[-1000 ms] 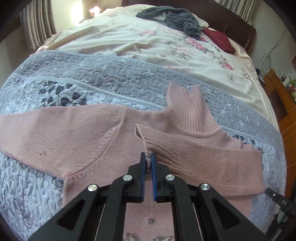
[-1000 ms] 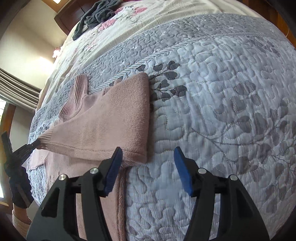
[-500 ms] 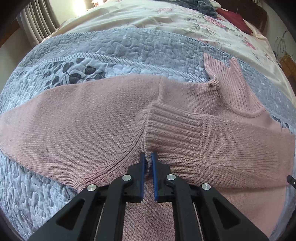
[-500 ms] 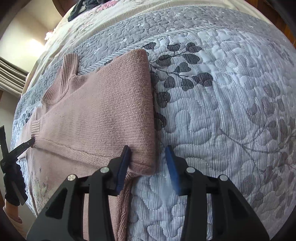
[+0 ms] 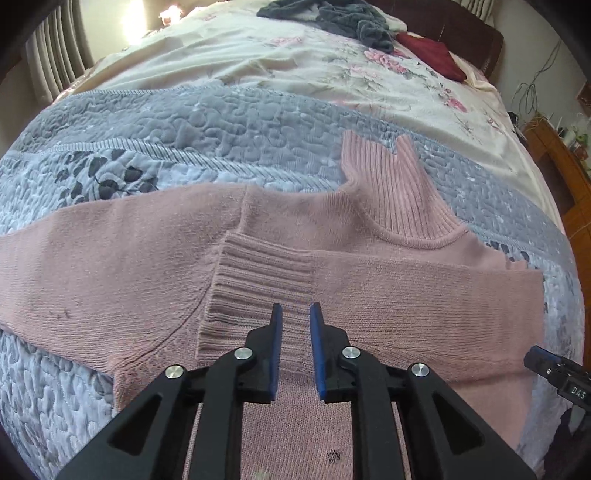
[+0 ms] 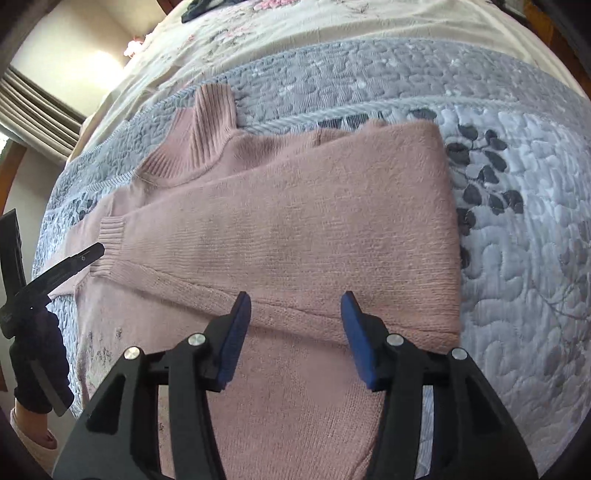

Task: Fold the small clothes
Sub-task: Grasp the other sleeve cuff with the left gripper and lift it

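A pink knitted sweater [image 5: 295, 236] with a ribbed high collar [image 5: 391, 192] lies flat on the grey quilted bedspread [image 5: 184, 122]. Its right sleeve is folded across the chest, with the ribbed cuff [image 5: 258, 291] lying near the middle; the left sleeve [image 5: 92, 258] stretches out flat to the left. My left gripper [image 5: 296, 317] hovers just over the cuff, open a little, holding nothing. In the right wrist view my right gripper [image 6: 295, 306] stands wide open over the folded sleeve [image 6: 295, 221], near its lower edge, and the left gripper [image 6: 74, 258] shows at the far left beside the cuff.
Beyond the quilt lies a cream floral sheet [image 5: 295, 74] with a dark grey garment heap [image 5: 332, 18] and a dark red cloth [image 5: 432, 51] near the headboard. A wooden cabinet [image 5: 565, 162] stands at the right of the bed. Curtains [image 5: 55, 51] hang at the far left.
My left gripper let go of the cuff and opened slightly, leaving the sleeve laid across the chest. My right gripper shifted left over the folded sleeve and opened wider.
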